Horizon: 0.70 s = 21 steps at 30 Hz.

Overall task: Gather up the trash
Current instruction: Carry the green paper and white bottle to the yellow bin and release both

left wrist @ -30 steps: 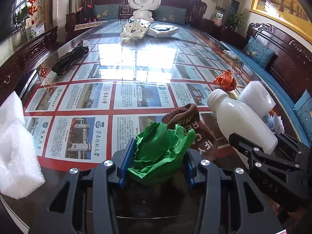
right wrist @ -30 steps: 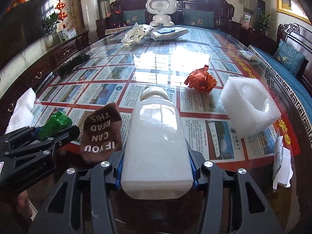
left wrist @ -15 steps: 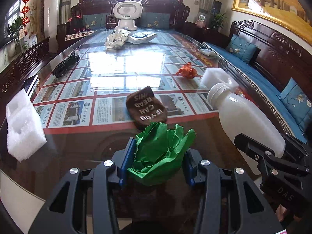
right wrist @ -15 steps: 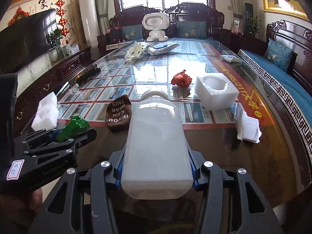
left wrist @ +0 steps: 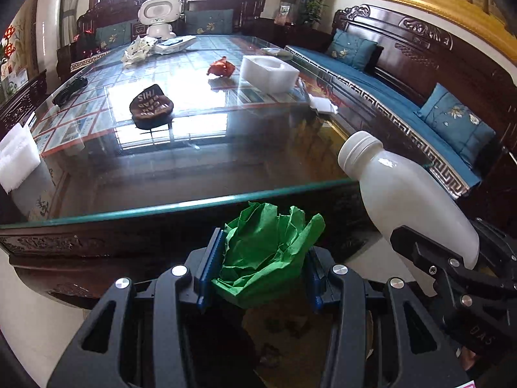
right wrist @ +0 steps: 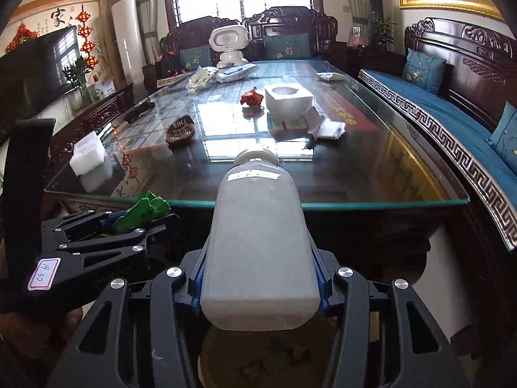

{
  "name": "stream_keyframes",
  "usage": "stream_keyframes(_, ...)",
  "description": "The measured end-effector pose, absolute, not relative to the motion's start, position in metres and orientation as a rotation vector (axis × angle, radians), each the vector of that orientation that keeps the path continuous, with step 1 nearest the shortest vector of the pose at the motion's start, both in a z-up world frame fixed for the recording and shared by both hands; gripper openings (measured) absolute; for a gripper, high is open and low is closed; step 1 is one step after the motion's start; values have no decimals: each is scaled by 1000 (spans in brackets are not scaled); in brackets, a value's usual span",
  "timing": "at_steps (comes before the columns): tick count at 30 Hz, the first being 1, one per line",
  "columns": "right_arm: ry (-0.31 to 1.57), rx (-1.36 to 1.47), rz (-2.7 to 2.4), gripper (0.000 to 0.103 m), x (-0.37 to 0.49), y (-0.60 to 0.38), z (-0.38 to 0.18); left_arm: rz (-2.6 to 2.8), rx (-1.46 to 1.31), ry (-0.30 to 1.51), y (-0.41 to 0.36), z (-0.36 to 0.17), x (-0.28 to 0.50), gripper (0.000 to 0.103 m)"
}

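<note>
My left gripper (left wrist: 258,258) is shut on a crumpled green paper wad (left wrist: 265,255), held off the near edge of the glass-topped table (left wrist: 200,200). My right gripper (right wrist: 258,278) is shut on a white plastic bottle (right wrist: 258,245), also held off the near edge, to the right of the left one. The bottle also shows in the left wrist view (left wrist: 410,200), and the green wad in the right wrist view (right wrist: 142,210). On the table lie a red crumpled wrapper (left wrist: 221,68), a brown sock with lettering (left wrist: 150,106), white foam blocks (left wrist: 268,70) (left wrist: 16,158) and white tissue (right wrist: 326,126).
A white toy robot (right wrist: 227,45), crumpled white bags (right wrist: 200,77) and a black cable (left wrist: 69,85) are at the table's far end. A carved wooden sofa with blue cushions (right wrist: 452,106) runs along the right. A round brownish opening (right wrist: 268,355) shows on the floor below both grippers.
Both grippers have pulled back from over the table to past its near edge and dropped lower, each still holding its item. The table objects now look farther away.
</note>
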State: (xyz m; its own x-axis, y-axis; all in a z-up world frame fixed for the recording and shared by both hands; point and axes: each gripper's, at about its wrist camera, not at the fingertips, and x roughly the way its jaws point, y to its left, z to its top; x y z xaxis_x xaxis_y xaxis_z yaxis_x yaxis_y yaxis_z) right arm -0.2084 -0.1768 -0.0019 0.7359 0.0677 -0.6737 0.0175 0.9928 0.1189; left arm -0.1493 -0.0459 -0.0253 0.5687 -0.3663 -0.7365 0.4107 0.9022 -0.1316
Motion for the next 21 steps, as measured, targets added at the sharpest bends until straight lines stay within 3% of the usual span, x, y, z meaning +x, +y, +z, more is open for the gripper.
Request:
stream_keyframes(11, 903, 143, -50, 49, -263, -177, -78, -534, 122, 949, -65, -84, -198, 45)
stream_keyframes(17, 954, 140, -68, 50, -273, -172, -92, -556, 148, 992, -69, -103, -211, 45)
stream_keyframes(21, 943, 112, -83, 60, -277, -168, -89, -573, 161, 997, -74, -107, -215, 45)
